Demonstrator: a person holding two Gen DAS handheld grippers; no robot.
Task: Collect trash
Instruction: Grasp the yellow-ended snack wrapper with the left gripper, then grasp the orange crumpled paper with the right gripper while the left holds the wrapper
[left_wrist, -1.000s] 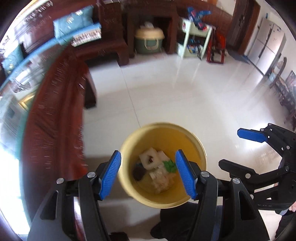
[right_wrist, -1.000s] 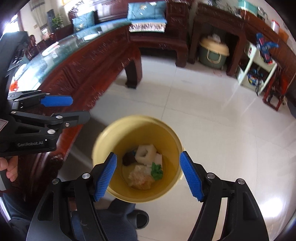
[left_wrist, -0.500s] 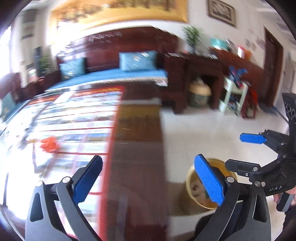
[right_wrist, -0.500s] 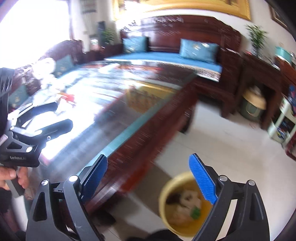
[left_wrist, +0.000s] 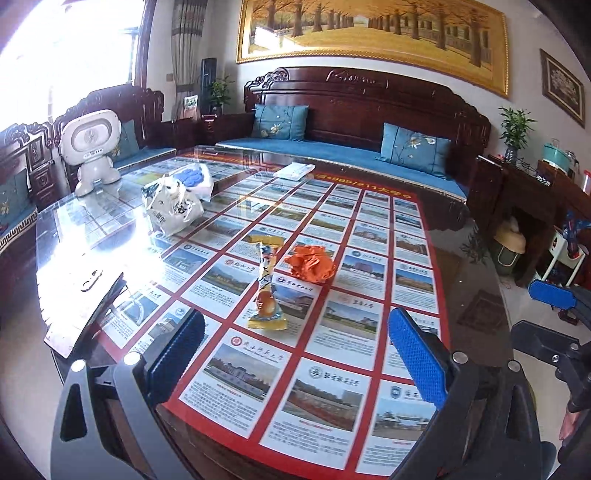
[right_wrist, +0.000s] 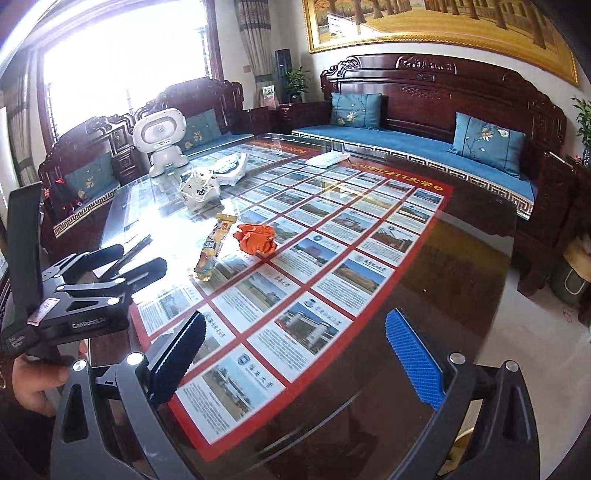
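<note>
A long yellow snack wrapper lies on the glass-topped table, with a crumpled orange wrapper just right of it. Both show in the right wrist view too, the yellow wrapper and the orange one. A crumpled white bag lies farther back left, also seen in the right wrist view. My left gripper is open and empty above the table's near edge, short of the wrappers. My right gripper is open and empty, to the right of the left gripper.
A white robot toy stands at the table's far left corner. A white-and-blue bag and a flat white packet lie at the back. A phone lies near the left edge. A wooden sofa stands behind the table.
Both grippers have swung up from above the yellow bin on the floor to face the tabletop. The bin has left both views. Both stay open.
</note>
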